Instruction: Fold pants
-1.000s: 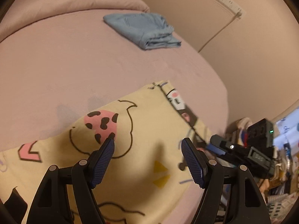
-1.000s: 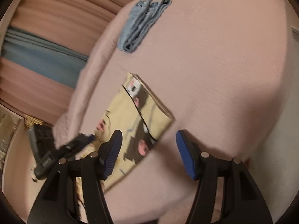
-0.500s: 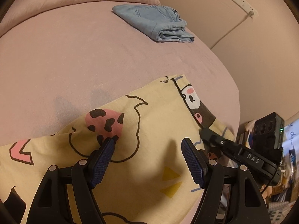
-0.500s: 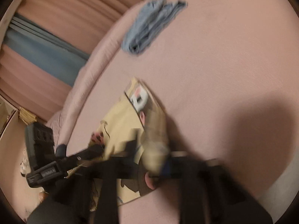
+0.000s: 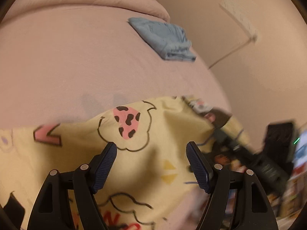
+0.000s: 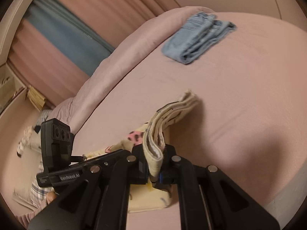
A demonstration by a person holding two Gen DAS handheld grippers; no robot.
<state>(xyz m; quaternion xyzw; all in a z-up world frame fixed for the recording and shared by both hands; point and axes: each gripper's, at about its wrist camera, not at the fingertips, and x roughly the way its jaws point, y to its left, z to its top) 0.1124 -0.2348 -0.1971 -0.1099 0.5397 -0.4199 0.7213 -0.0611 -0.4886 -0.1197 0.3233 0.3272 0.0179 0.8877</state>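
Observation:
Yellow cartoon-print pants [image 5: 134,164] lie spread on the pink bed sheet [image 5: 67,67]. My left gripper [image 5: 151,159] hovers just above them, open, with nothing between its blue pads. In the right wrist view my right gripper [image 6: 153,170] is shut on the layered edge of the pants [image 6: 155,140], lifted off the sheet [image 6: 239,99] so the fabric stands up in a fold. The right gripper also shows in the left wrist view at the right edge, blurred, holding that raised edge. The left gripper's body [image 6: 57,153] appears at the left of the right wrist view.
A folded pair of blue jeans [image 5: 165,40] [image 6: 197,38] rests at the far side of the bed. Pink and blue curtains [image 6: 67,34] hang beyond the bed's far edge. Clutter [image 5: 287,182] sits past the bed's right edge.
My right gripper has shut on the pants' edge and raised it off the sheet. The pants have bunched on that side. My left gripper has shifted a little, still open.

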